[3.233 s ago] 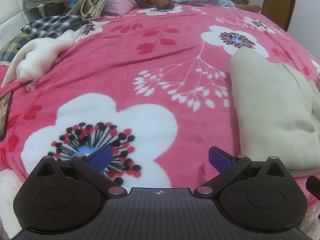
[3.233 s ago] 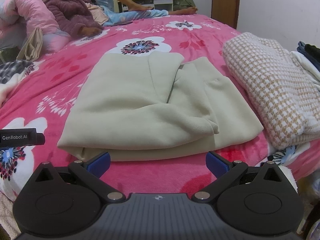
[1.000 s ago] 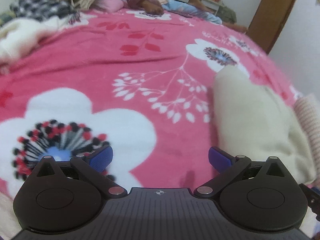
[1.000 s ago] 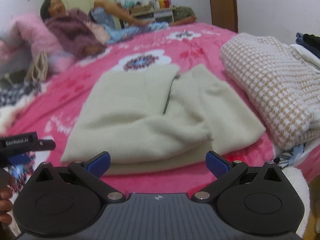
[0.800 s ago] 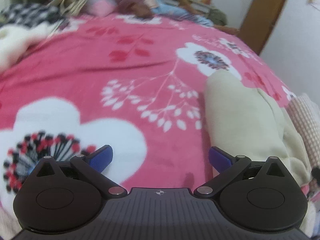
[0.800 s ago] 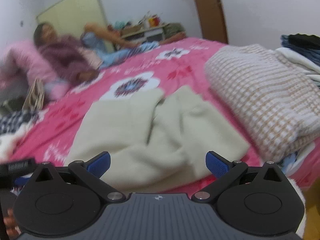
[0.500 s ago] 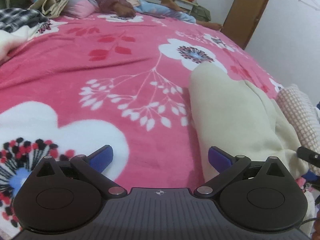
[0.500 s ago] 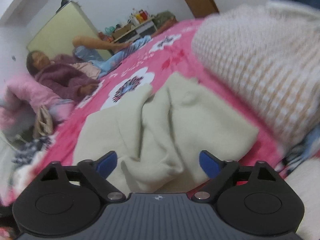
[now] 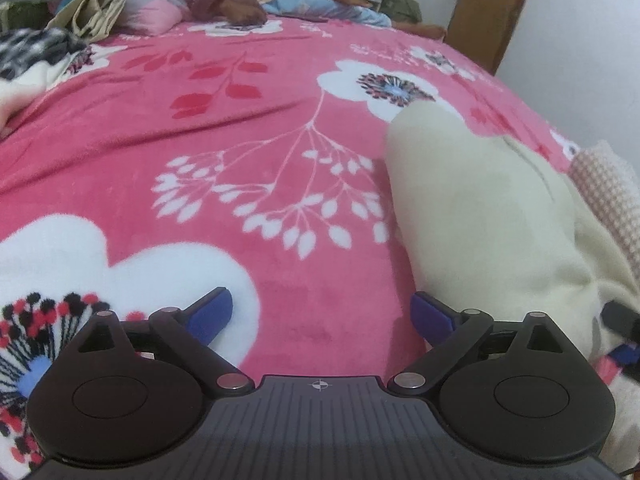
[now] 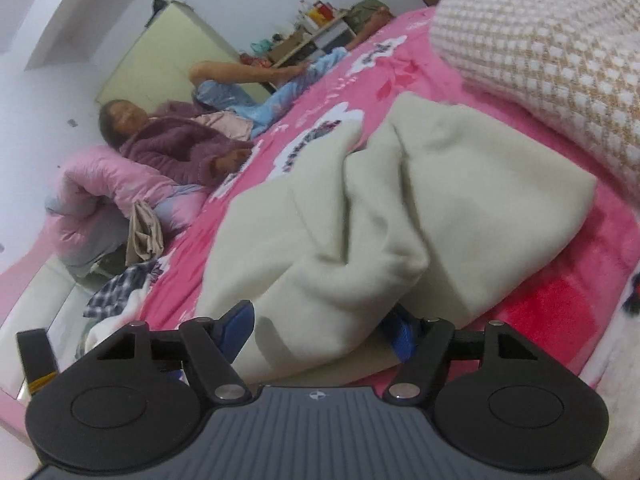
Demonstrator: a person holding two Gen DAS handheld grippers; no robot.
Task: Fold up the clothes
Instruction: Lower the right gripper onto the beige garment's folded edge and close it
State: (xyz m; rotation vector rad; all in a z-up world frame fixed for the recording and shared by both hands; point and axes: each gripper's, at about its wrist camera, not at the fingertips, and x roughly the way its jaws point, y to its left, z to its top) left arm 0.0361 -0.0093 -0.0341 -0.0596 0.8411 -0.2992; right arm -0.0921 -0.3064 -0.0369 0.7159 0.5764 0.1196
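Our right gripper (image 10: 320, 330) fingers pinching the near edge of the cream fleece garment (image 10: 400, 216) on the pink floral bed (image 9: 248, 128), our left gripper (image 9: 322, 314) fingers wide over bare blanket beside it

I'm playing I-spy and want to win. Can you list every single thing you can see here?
cream garment: one, pale cream, folded on the bed, near edge bunched between the right fingers.
checked knit: one, tan and white, folded right of the cream garment.
blanket: one, pink with white flowers, covering the bed.
plaid cloth: one, dark and white, far left.
pink quilt: one, bunched at the bed's far end.
person: one, purple top, lying at the far end.
left hand-held gripper: black, blue pads, open over the blanket.
right hand-held gripper: black, blue pads, around the cream garment's edge.
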